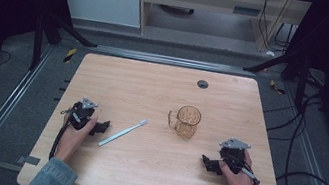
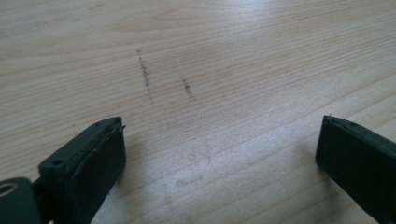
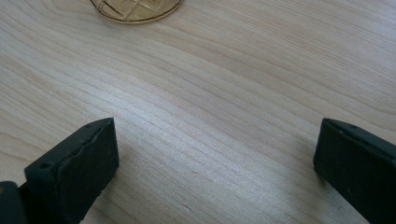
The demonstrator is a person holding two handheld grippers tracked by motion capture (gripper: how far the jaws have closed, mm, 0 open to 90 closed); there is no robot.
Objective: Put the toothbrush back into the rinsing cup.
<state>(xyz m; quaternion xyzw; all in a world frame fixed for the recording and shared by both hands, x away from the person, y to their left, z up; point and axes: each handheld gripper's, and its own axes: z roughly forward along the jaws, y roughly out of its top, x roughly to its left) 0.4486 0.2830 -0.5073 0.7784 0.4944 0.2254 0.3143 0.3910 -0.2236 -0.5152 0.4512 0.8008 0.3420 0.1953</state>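
An amber glass mug [image 1: 186,121] with a handle on its left stands upright right of the table's middle; its base [image 3: 135,10] shows at the top of the right gripper view. A pale blue toothbrush [image 1: 122,133] lies diagonally left of the mug, head toward it. My left gripper [image 1: 102,127] rests on the table just left of the toothbrush handle, open, with bare wood between its jaws [image 2: 219,140]. My right gripper [image 1: 206,161] sits near the front right, below and right of the mug, open and holding nothing [image 3: 215,140].
The wooden table [image 1: 153,85] has a small dark round grommet [image 1: 202,83] near its far edge. Faint dark scuff marks [image 2: 145,74] cross the wood ahead of the left gripper. Metal frame rails and cables run on the floor around the table.
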